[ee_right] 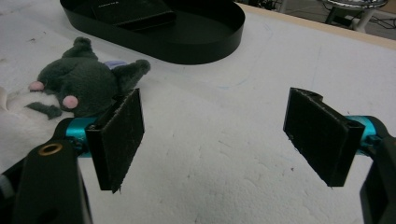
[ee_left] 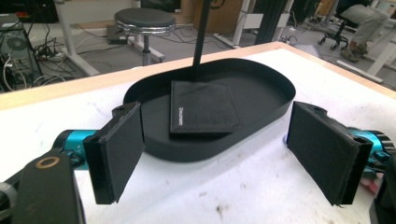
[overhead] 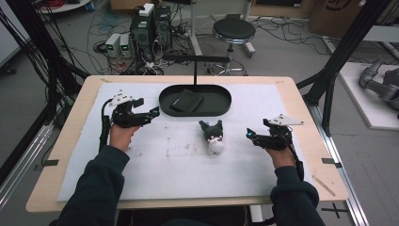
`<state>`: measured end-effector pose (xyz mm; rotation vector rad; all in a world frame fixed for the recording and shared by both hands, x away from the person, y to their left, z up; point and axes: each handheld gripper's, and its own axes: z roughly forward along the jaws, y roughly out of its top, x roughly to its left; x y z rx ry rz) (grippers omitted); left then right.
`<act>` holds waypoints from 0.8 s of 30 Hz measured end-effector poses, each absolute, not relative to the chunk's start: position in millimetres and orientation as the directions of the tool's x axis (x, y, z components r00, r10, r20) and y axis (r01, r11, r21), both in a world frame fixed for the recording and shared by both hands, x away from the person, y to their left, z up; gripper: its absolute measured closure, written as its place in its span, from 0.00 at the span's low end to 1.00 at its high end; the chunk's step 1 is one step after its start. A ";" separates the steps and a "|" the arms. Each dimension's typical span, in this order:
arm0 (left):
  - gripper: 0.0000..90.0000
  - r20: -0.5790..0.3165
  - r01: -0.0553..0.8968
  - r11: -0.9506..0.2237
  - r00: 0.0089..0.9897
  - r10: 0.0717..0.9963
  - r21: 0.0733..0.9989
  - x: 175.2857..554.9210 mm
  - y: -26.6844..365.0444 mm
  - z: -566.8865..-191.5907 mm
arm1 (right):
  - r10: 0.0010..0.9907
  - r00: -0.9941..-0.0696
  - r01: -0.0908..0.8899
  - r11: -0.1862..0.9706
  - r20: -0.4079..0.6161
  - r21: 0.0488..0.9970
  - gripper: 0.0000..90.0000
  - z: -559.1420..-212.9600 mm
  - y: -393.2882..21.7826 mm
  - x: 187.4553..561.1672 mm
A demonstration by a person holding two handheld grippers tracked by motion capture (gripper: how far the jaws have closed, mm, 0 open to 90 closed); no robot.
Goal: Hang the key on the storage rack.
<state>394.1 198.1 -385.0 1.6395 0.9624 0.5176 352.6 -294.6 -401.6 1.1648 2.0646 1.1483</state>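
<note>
A grey and white plush toy (overhead: 212, 136) lies on the white mat (overhead: 179, 160) near the middle; in the right gripper view the plush toy (ee_right: 70, 91) is just left of the left jaw. A black oval tray (overhead: 221, 107) at the back holds a flat black wallet (overhead: 187, 100), and the wallet (ee_left: 201, 108) lies in the tray (ee_left: 266, 107) straight ahead in the left gripper view. My left gripper (overhead: 155, 111) hovers open just left of the tray. My right gripper (overhead: 249, 135) is open and empty, right of the toy.
A black post (overhead: 195, 68) on a stand rises behind the tray. The wooden table edge (overhead: 310, 127) frames the mat. Beyond the table are a round stool (overhead: 234, 32), computer boxes (overhead: 150, 28) and cables on the floor.
</note>
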 end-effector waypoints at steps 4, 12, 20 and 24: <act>0.21 -0.133 0.315 -0.061 0.558 0.819 0.947 381.1 209.8 -394.8 | 0.851 -0.522 0.407 0.304 -0.054 0.861 0.23 -399.7 -287.2 349.4; 0.21 -0.094 0.285 -0.067 0.515 0.852 0.956 360.1 233.5 -399.4 | 0.822 -0.565 0.371 0.330 -0.071 0.868 0.23 -394.3 -263.0 344.9; 0.21 -0.055 0.260 -0.093 0.511 0.858 0.961 351.2 242.7 -405.8 | 0.804 -0.588 0.370 0.367 -0.091 0.854 0.23 -390.0 -235.2 352.0; 0.21 -0.062 0.271 -0.093 0.512 0.857 0.958 352.4 243.9 -409.4 | 0.795 -0.600 0.384 0.388 -0.093 0.838 0.23 -392.1 -219.6 355.8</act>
